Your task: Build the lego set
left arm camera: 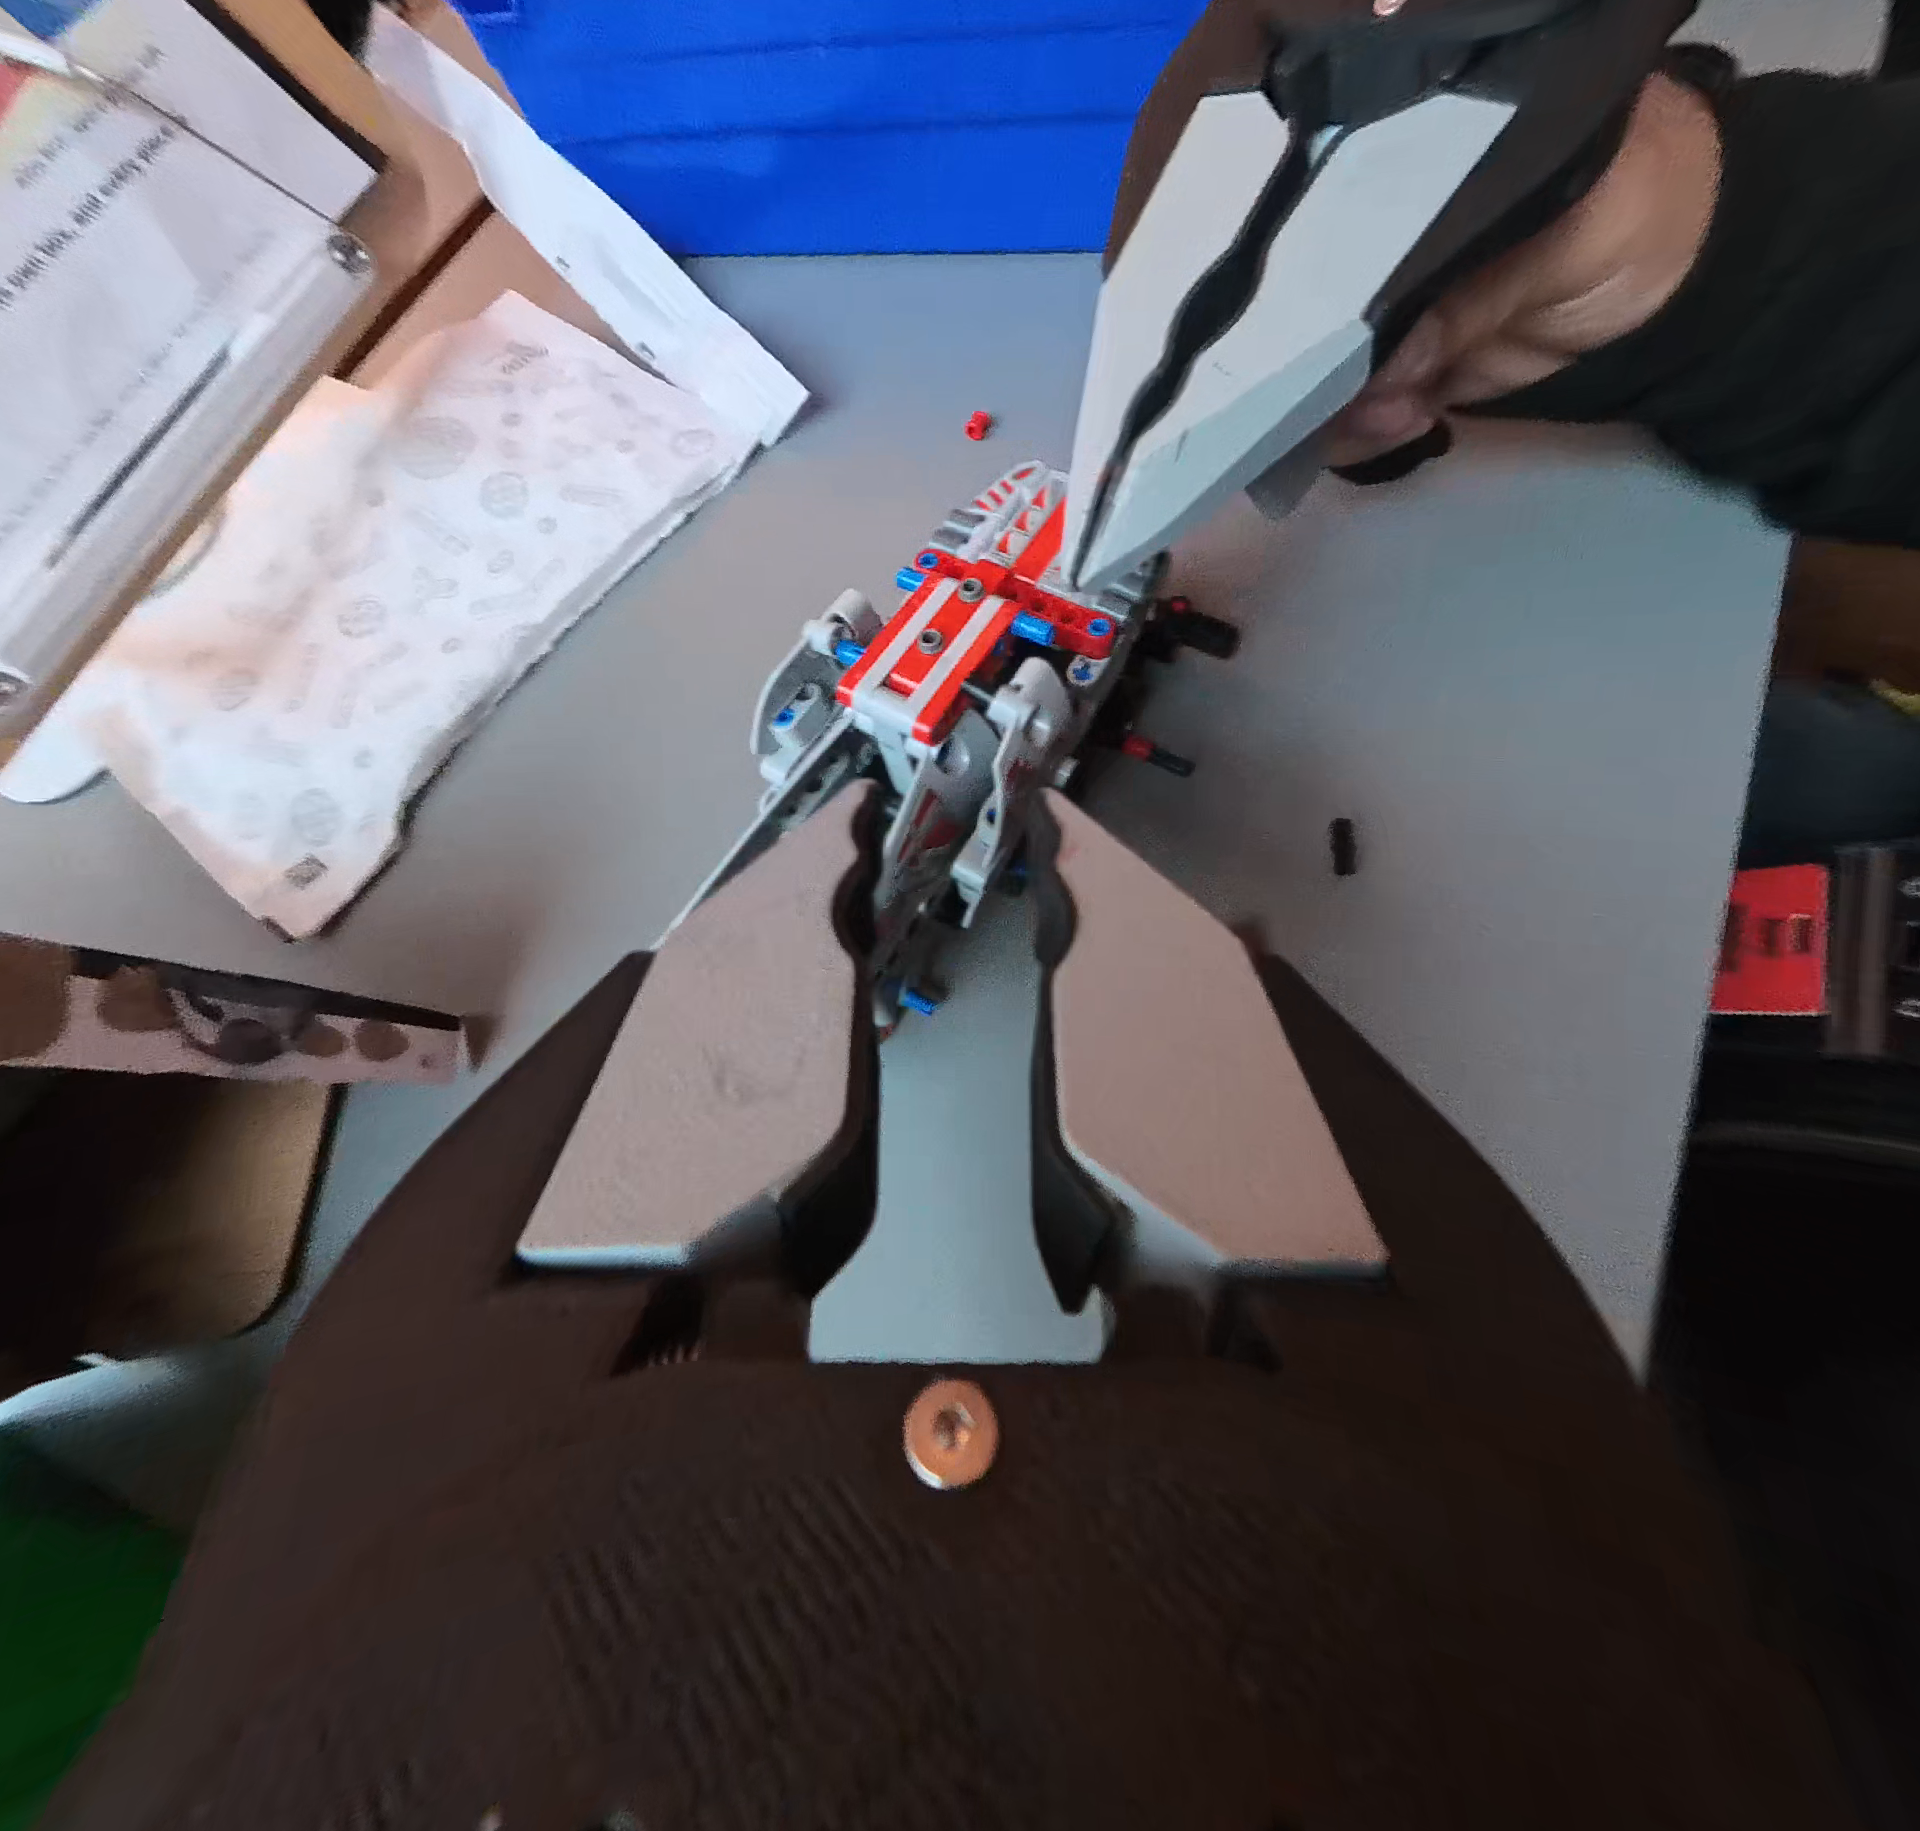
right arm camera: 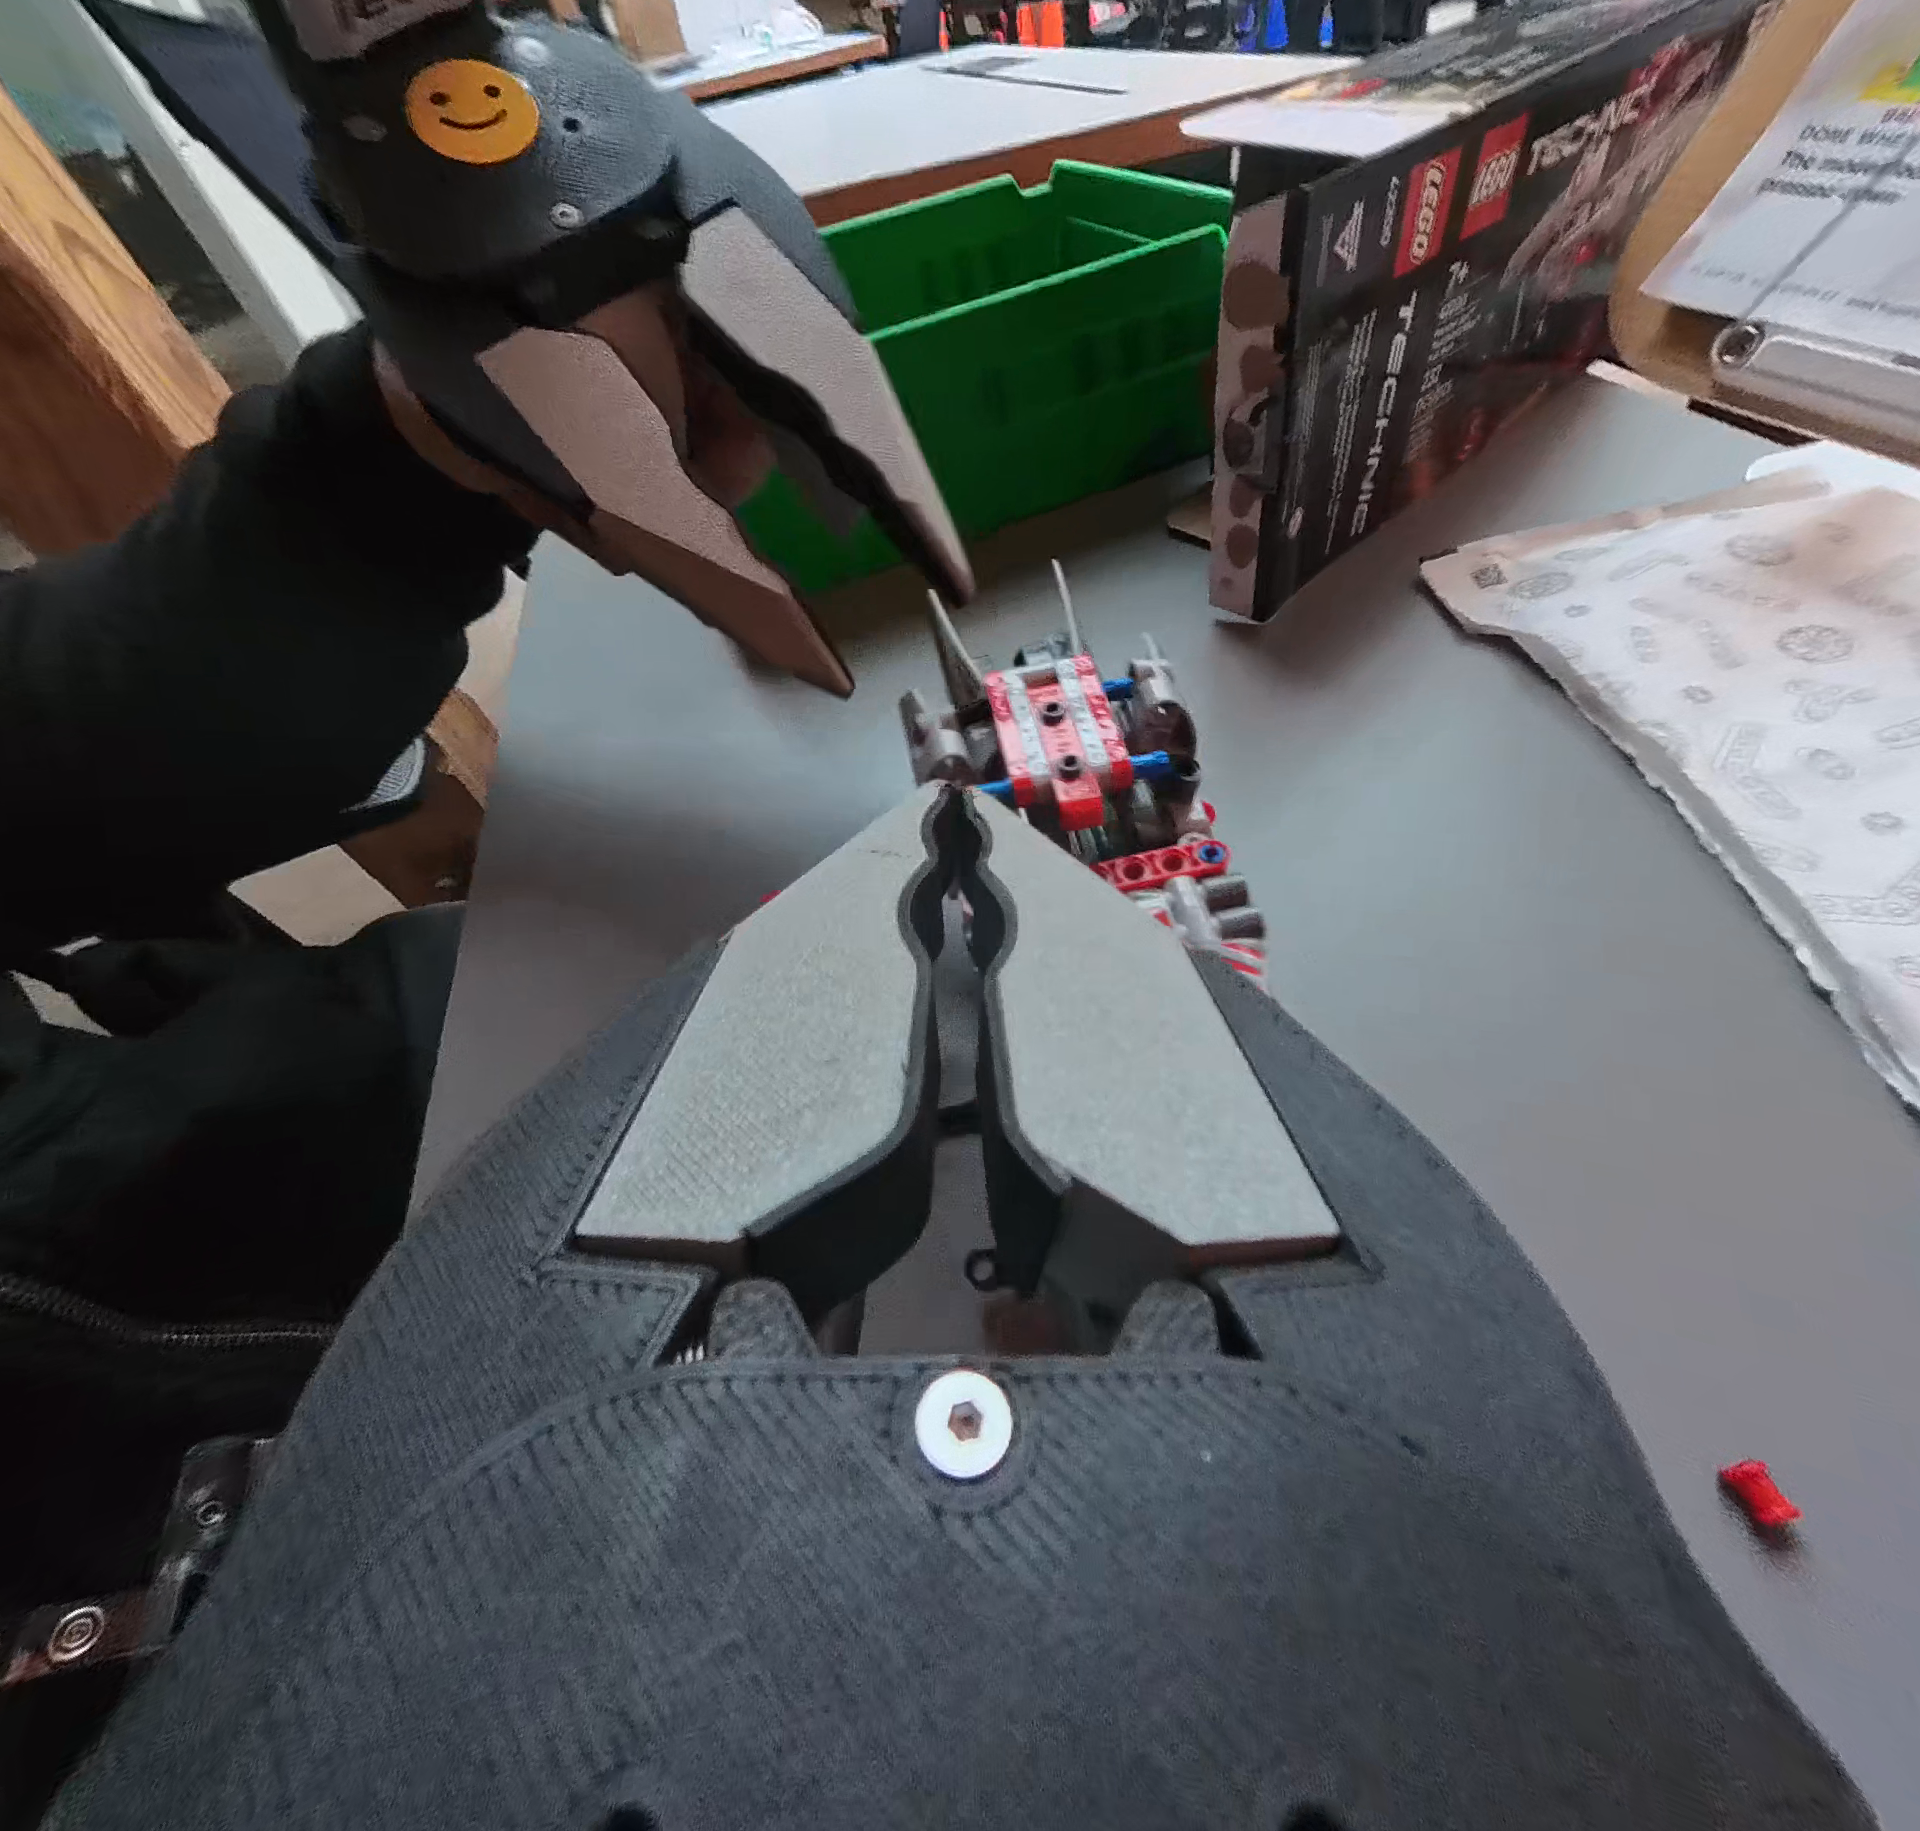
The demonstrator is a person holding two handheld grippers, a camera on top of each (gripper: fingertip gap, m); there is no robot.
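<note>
Plainly, the half-built lego model (left arm camera: 961,680) sits mid-table on the grey table (left arm camera: 1403,742), between the blue bin (left arm camera: 831,88) and the person. The left gripper (left arm camera: 951,825) has its fingers spread wide around the model's near end, apparently not clamping it. The right gripper (left arm camera: 1086,545) is pinched to a narrow tip pressed against the model's red beam (left arm camera: 1049,612) — whether it holds a part, I cannot tell. The risk: a push from that tip could skid or tip the unclamped model, or pop pins loose. A small red piece (right arm camera: 1758,1493) lies well apart and could be forgotten.
</note>
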